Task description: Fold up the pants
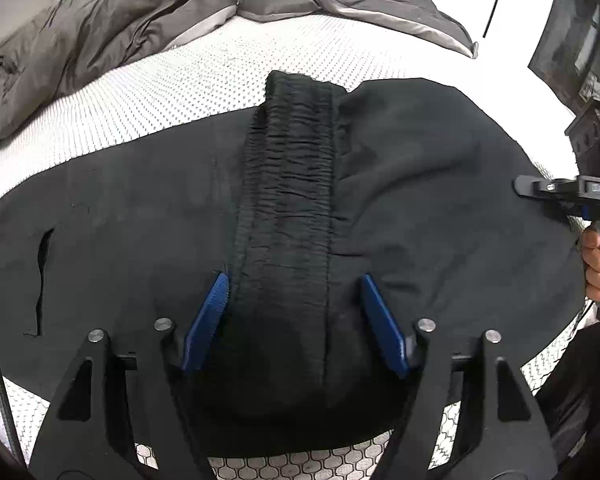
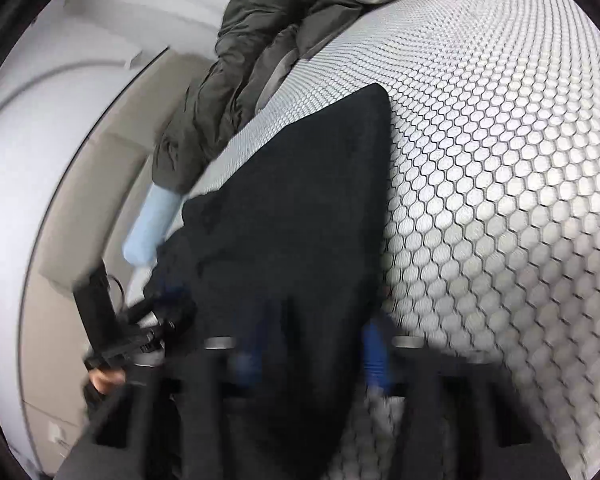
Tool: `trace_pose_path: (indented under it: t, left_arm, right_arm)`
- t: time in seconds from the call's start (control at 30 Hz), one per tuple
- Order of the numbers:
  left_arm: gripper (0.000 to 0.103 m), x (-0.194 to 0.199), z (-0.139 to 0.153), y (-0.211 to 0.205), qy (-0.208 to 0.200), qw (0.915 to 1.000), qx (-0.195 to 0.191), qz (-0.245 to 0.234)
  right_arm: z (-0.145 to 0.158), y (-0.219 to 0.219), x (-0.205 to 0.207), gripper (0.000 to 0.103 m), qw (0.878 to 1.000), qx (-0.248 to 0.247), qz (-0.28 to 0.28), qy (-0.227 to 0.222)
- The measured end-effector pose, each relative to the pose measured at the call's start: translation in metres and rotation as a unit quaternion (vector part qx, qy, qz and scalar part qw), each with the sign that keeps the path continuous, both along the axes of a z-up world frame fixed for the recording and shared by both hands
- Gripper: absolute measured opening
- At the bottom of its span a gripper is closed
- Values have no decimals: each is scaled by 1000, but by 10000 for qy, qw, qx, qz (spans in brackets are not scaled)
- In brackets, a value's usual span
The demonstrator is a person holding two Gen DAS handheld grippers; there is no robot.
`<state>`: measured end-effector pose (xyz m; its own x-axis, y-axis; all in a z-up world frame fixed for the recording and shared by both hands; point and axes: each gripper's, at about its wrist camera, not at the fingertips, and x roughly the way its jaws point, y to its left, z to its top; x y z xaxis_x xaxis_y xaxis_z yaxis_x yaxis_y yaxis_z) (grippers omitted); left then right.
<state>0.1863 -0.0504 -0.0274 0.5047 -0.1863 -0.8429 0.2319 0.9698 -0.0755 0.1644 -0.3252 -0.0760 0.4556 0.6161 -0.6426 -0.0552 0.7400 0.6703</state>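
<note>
Honeycomb mattress [image 1: 148,92] is covered by black pants [image 1: 420,184], waistband [image 1: 292,184] bunched. Left gripper [image 1: 294,320] is spread wide astride the waistband; right gripper [image 2: 312,360] is blurred, grip unclear.

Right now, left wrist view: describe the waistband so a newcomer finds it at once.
Start at the white honeycomb mattress, then the black pants spread across it. The waistband is the ribbed, gathered strip down the middle of the pants, between the blue fingers; the cloth beside it is smooth.

Black pants [image 1: 420,184] under my grippers, their gathered waistband [image 1: 288,184] equally black, blue pads [image 1: 206,320] on black fingers, white mattress [image 1: 172,84] with a grey honeycomb pattern (dotted-looking further off), olive-grey duvet [image 1: 100,28] at the far edge, pale blue roll [image 2: 150,224] far left.
</note>
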Motion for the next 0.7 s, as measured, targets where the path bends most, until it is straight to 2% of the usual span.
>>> trace_pose_path:
  t: [0.07, 0.17, 0.2, 0.27, 0.33, 0.43, 0.57, 0.63, 0.7]
  left_arm:
    - [67, -1, 1, 0, -25, 10000, -8, 9]
    - [67, -6, 5, -6, -94, 9999, -87, -77]
    - [67, -3, 4, -15, -83, 9998, -131, -161]
    - [67, -3, 2, -20, -9, 9993, -275, -263]
    - [67, -4, 1, -22, 55, 9991, -348, -247]
    - [67, -8, 4, -18, 56, 9988, -457, -139]
    - [57, -15, 10, -18, -76, 9985, -514, -171]
    - [49, -17, 7, -25, -92, 9985, -433, -313]
    - [49, -16, -2, -29, -25, 9991, -285, -318]
  right_arm:
    - [3, 4, 4, 14, 10000, -66, 12, -33]
    - [27, 9, -1, 11, 9982, -374, -9, -458]
    - [39, 7, -1, 11, 9965, -522, -85, -653]
    - [50, 1, 12, 11, 9923, -895, -399, -751]
    - [48, -5, 23, 16, 9877, -1315, -637, -552]
    - [34, -8, 29, 27, 9843, -1665, -588, -67]
    - [58, 2, 6, 30, 9710, -2192, -766, -563]
    - [72, 10, -10, 40, 9688, -2201, -703, -893]
    - [80, 21, -21, 47, 9706, -2084, -485, -1100]
